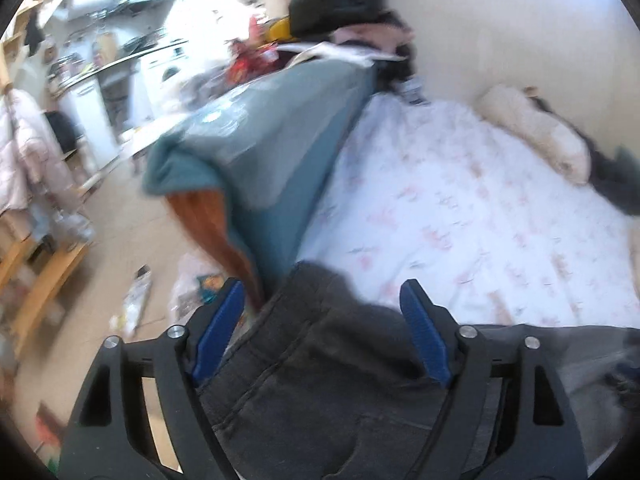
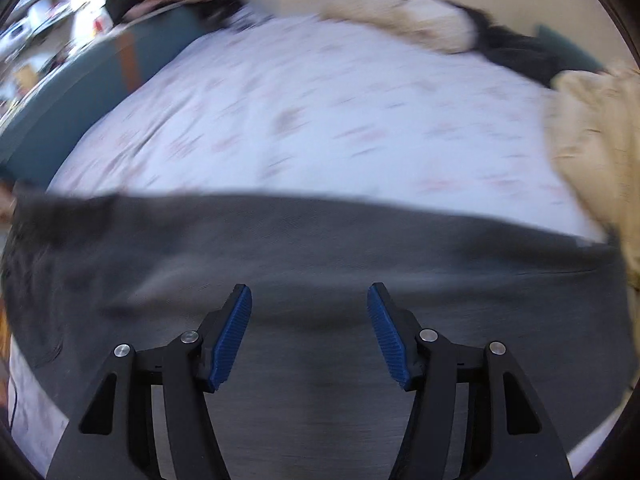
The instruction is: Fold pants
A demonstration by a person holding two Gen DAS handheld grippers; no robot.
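Lying across the near edge of the bed (image 2: 320,112), the dark grey pants (image 2: 320,248) stretch as a long band from 9 o'clock to 3 o'clock in the right wrist view, laid flat on the floral sheet so that a fold can be made cleanly. The right claw (image 2: 310,300) hangs over the middle of that band with its blue pads spread wide and nothing between them; whether the pads touch the cloth I cannot tell, since the frame is blurred.

The left claw (image 1: 320,296) is likewise spread wide, straddling the bunched end of the pants (image 1: 320,360), where seams and what looks like a waistband show. This end sits at the bed's corner, beside a teal blanket (image 1: 272,136) draped at 11 o'clock. A cream pillow (image 2: 408,20) lies at 1 o'clock, well apart from the pants.

Judging by this, both claws are placed to take hold, one at the end and one mid-length, and no fold is made yet.
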